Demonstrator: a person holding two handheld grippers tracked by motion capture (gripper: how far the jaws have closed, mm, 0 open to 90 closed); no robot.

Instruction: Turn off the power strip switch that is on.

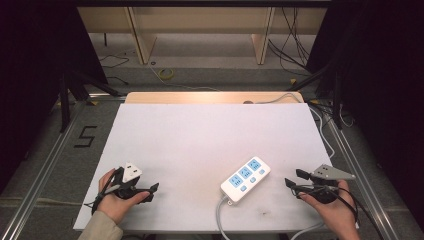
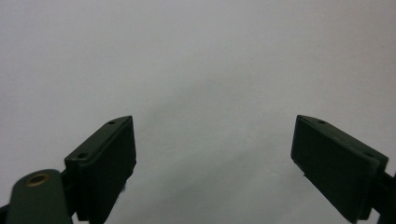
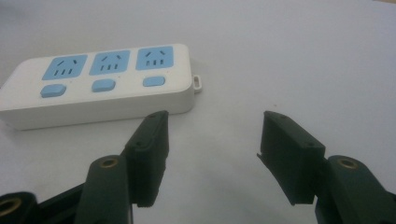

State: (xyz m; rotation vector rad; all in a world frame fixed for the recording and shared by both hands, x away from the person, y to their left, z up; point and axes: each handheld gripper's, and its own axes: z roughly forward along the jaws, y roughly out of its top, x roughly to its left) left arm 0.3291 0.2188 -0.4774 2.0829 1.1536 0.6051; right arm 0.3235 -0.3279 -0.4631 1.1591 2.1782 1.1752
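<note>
A white power strip with three blue sockets and blue buttons lies on the white table sheet, front right of centre. Its grey cable runs off the near edge. My right gripper rests to the right of the strip, pointing left at it, jaws open and empty. In the right gripper view the power strip lies just past my right gripper, up and to the left. My left gripper sits at the front left, pointing right, jaws wide apart. In its own view my left gripper has bare white sheet between the jaws.
A wooden strip edges the table's far side, with a cable coming over it. Behind stand wooden shelf legs and loose cables on the floor. A black "5" is marked left of the table. Metal rails flank both sides.
</note>
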